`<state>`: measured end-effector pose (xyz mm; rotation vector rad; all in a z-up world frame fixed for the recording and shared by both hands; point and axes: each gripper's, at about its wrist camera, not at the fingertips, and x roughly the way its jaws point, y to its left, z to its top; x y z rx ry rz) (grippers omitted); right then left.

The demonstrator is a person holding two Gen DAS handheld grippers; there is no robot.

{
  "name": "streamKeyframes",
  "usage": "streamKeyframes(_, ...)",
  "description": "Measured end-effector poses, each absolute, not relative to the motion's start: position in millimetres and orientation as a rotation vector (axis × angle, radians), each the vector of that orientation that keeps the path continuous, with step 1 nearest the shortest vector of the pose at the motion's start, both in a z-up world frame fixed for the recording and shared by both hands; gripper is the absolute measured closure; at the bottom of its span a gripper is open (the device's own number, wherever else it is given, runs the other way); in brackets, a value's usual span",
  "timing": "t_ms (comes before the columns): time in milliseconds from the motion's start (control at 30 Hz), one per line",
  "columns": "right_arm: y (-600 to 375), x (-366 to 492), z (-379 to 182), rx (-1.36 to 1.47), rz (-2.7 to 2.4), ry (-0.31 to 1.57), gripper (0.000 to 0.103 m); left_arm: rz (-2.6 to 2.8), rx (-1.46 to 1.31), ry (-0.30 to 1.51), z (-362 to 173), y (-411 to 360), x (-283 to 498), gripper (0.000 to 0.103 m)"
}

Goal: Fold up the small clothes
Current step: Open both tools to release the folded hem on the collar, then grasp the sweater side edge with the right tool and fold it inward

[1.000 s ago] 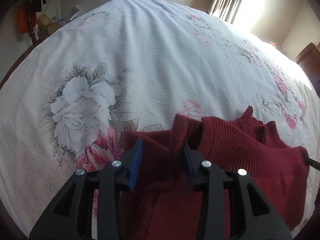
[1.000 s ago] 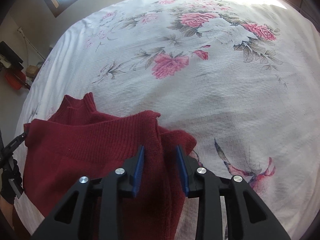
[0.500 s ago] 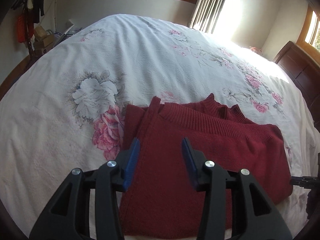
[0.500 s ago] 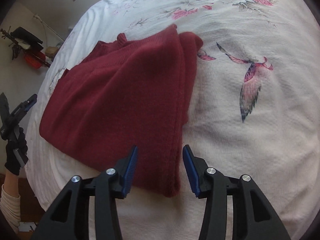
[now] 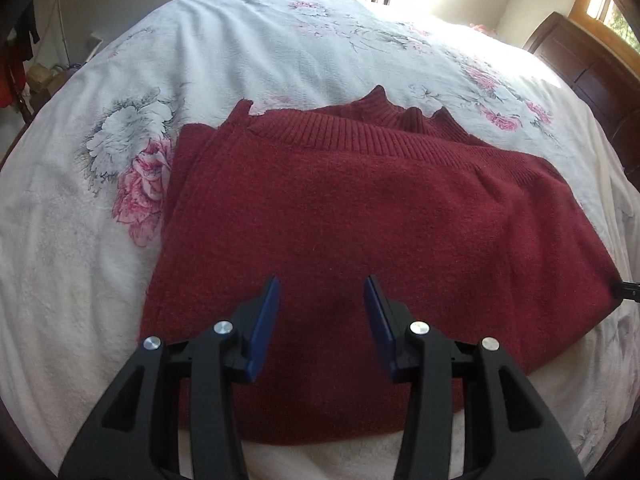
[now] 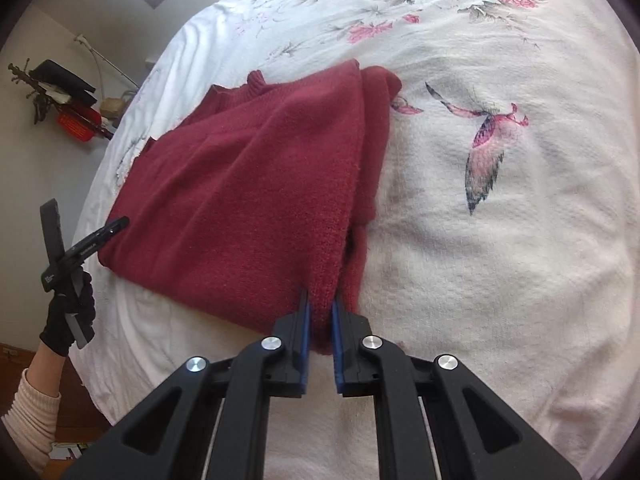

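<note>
Item 1. White quilted bedspread printed with pink roses, grey blooms and a butterfly (image 5: 248, 52); it covers the whole bed and serves as the landmark.

Item 2. Dark red knitted wool sweater with ribbed collar and hem (image 5: 360, 216), lying folded into a rough rectangle near the bedspread's front edge, collar pointing toward the far side. Judged soft, limp, fairly light and thick; layers will slide and sag unless lifted at two corners. Best hold: the doubled edge or a corner, pinching all layers together.

Item 3. Right gripper, black frame with blue pads (image 6: 319, 312), at the sweater's near right corner; its jaws are pinched tight on the folded edge of the knit.

Item 4. Left gripper, same build (image 5: 320, 292), hovering above the sweater's near middle; its jaws stand wide apart with nothing between them.

Item 5. Black-gloved hand (image 6: 66, 316) with cream sleeve, off the bedspread's left edge, holding the left gripper's handle.
</note>
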<state>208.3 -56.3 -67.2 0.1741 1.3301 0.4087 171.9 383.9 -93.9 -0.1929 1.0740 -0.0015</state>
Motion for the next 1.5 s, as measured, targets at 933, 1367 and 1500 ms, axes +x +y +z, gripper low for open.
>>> streamKeyframes(933,-75,264,-94,0.375,0.332,1.356,0.051,-0.06,-0.287,1.043,-74,343,205,0.047)
streamKeyframes(1367,-63,274,-133,0.462,0.317,1.387,0.074,-0.056,-0.262,1.112,-108,342,220,0.047)
streamKeyframes(1500,-66,273,-134,0.474,0.314,1.385,0.075,-0.061,-0.263,1.108,-110,342,218,0.047)
